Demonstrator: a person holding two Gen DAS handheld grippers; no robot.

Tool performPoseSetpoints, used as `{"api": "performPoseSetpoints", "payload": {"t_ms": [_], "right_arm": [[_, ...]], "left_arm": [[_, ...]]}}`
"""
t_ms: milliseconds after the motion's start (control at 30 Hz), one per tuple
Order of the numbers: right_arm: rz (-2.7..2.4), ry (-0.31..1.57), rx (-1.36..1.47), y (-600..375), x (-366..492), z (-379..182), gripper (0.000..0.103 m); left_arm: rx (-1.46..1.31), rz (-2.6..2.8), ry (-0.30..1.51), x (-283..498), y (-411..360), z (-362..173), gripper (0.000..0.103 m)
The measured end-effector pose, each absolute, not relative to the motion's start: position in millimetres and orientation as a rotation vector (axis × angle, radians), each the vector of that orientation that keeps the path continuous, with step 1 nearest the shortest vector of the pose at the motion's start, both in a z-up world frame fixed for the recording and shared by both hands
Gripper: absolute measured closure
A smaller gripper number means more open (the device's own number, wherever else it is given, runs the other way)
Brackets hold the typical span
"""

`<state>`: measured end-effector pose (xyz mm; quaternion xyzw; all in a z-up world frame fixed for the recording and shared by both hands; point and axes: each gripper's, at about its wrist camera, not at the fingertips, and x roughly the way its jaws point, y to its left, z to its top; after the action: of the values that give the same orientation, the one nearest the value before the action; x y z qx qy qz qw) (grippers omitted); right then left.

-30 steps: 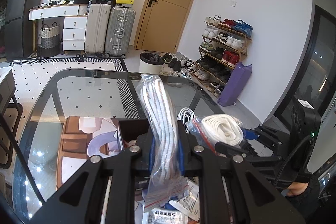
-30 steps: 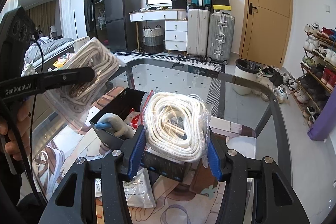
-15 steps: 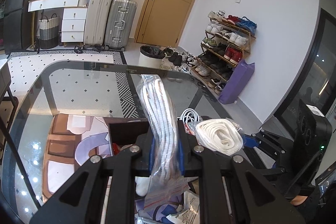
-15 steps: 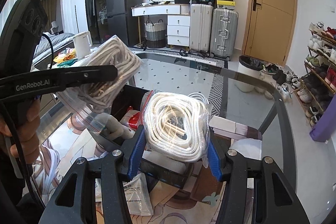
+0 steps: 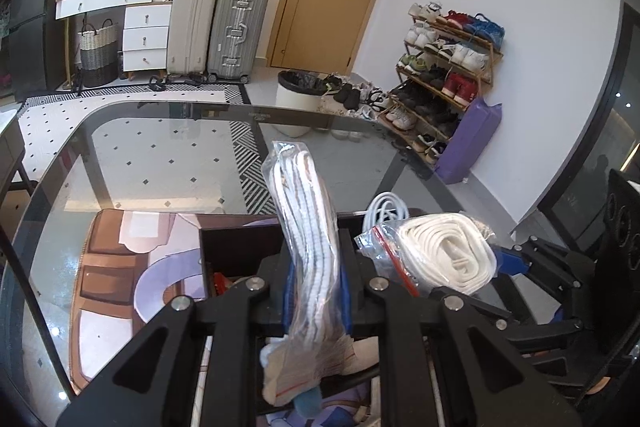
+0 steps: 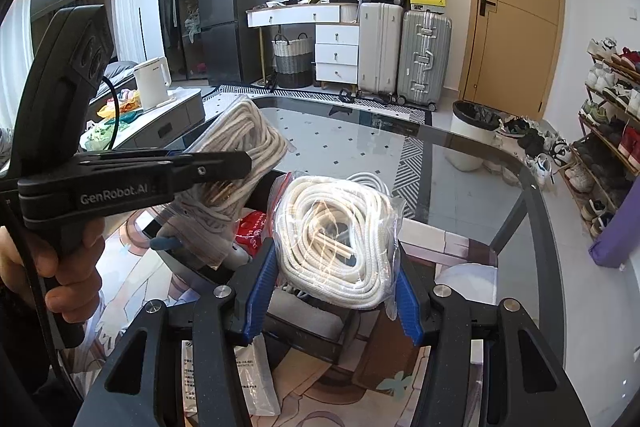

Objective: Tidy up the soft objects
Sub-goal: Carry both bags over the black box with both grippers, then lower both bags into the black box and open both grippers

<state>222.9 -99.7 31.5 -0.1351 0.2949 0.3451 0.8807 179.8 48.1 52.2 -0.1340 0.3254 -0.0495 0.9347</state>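
Observation:
My left gripper (image 5: 316,287) is shut on a clear bag of coiled grey-white rope (image 5: 308,211), held edge-on above a black storage box (image 5: 240,239). It also shows in the right wrist view (image 6: 240,143), at the left. My right gripper (image 6: 332,279) is shut on a second bag of coiled white rope (image 6: 336,227), held above the same box (image 6: 304,339). That bag shows in the left wrist view (image 5: 448,251) at the right. The box holds a red packet (image 6: 254,227) and a white cable (image 5: 384,211).
The box stands on a glass table (image 5: 160,155) over a printed mat (image 5: 108,267). Paper-labelled bags (image 6: 256,379) lie on the mat beside the box. A white bin (image 5: 298,99), suitcases (image 5: 236,31) and a shoe rack (image 5: 444,75) stand beyond the table.
Both grippers have moved forward and lower over the black box, each still holding its bag of rope. The left gripper has come closer to the right one.

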Motion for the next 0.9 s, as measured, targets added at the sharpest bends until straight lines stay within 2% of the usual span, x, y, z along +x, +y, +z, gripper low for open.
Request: {"api": "performPoseSetpoints", "payload": {"t_ms": [233, 467, 533, 600, 700, 733, 833, 867, 900], "right_arm": [[0.746, 0.630, -0.298, -88, 227, 27, 0.049], [0.755, 0.644, -0.317, -81, 231, 22, 0.049], [0.763, 0.643, -0.318, -82, 233, 23, 0.047], [0.768, 0.635, -0.319, -84, 232, 23, 0.044], [0.759, 0.604, -0.323, -90, 229, 26, 0.040], [0.761, 0.599, -0.322, -93, 228, 26, 0.039], [0.751, 0.586, -0.316, -101, 223, 28, 0.030], [0.750, 0.583, -0.313, -104, 220, 26, 0.026], [0.747, 0.581, -0.309, -106, 219, 27, 0.023]], "left_arm": [[-0.261, -0.086, 0.700, 184, 52, 42, 0.088], [-0.235, -0.069, 0.715, 184, 52, 37, 0.084], [-0.223, -0.066, 0.722, 184, 51, 36, 0.080], [-0.212, -0.064, 0.725, 182, 50, 37, 0.067], [-0.197, -0.062, 0.715, 178, 49, 40, 0.054], [-0.190, -0.060, 0.713, 176, 48, 41, 0.054], [-0.160, -0.048, 0.714, 172, 47, 44, 0.053], [-0.155, -0.047, 0.713, 170, 47, 44, 0.050], [-0.151, -0.044, 0.711, 167, 47, 45, 0.042]]}}
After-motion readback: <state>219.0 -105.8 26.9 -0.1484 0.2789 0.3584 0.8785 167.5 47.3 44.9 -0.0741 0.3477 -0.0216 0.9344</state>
